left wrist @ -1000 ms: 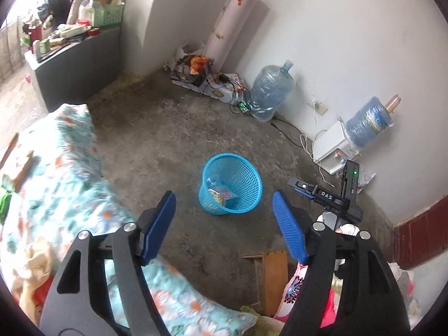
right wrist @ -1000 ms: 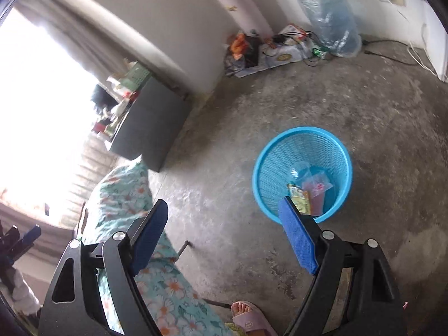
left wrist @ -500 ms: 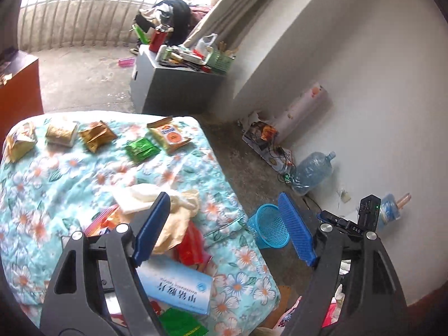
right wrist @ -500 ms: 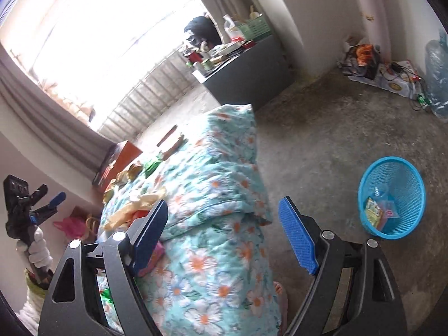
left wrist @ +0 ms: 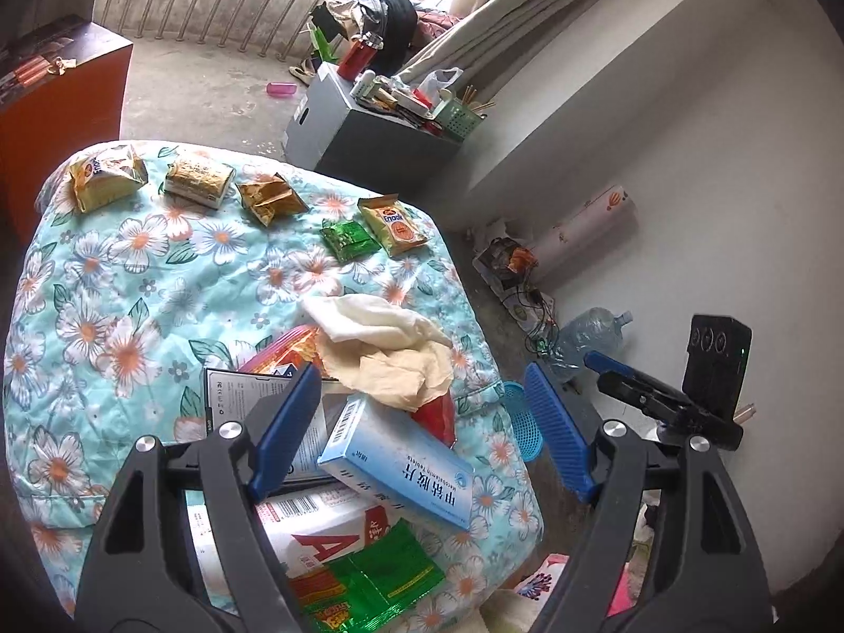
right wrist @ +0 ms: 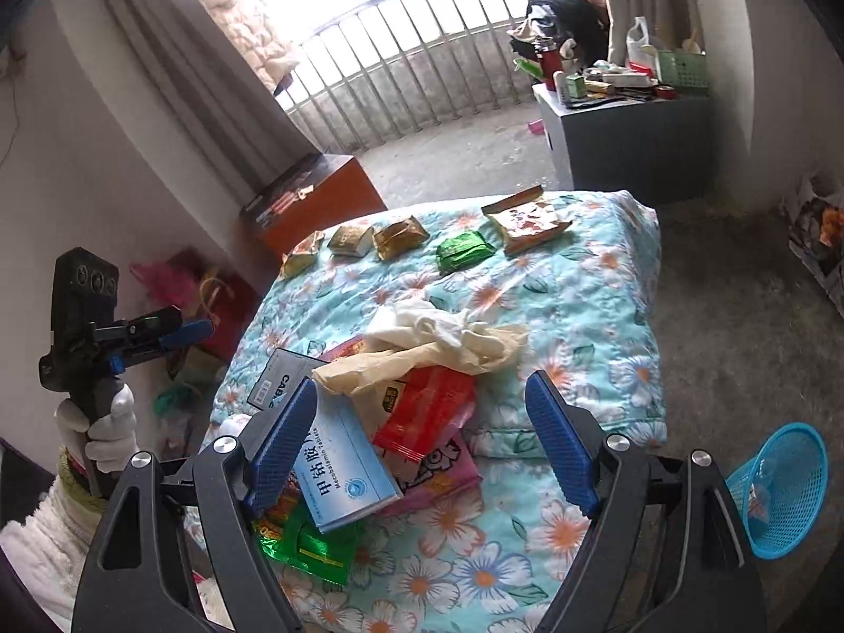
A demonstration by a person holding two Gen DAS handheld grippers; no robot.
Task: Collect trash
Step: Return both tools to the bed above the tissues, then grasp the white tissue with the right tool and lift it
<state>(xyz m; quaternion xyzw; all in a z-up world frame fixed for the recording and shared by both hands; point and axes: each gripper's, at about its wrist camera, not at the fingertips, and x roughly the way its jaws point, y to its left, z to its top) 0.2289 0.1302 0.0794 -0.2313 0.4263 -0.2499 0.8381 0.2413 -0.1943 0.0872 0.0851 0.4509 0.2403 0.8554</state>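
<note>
A pile of trash lies on the floral quilt [left wrist: 132,285]: a pale blue medicine box [left wrist: 401,469] [right wrist: 343,464], crumpled cream gloves [left wrist: 380,337] [right wrist: 438,343], a red wrapper [right wrist: 427,406] and a green foil packet [left wrist: 364,585] [right wrist: 306,543]. Several snack packets lie in a row at the far edge, among them a green one [left wrist: 348,237] [right wrist: 464,250]. The blue mesh basket [right wrist: 780,490] [left wrist: 522,422] stands on the floor beside the bed. My left gripper [left wrist: 422,438] is open above the pile. My right gripper [right wrist: 422,438] is open above it too.
A grey cabinet [right wrist: 627,137] loaded with clutter stands beyond the bed. An orange-brown box [right wrist: 316,200] stands by the window railing. A water jug [left wrist: 585,337] and cables lie by the white wall. The concrete floor [right wrist: 738,316] runs right of the bed.
Both grippers have swung from the basket on the floor up to the bed. The trash pile is now close under both, and both stay open.
</note>
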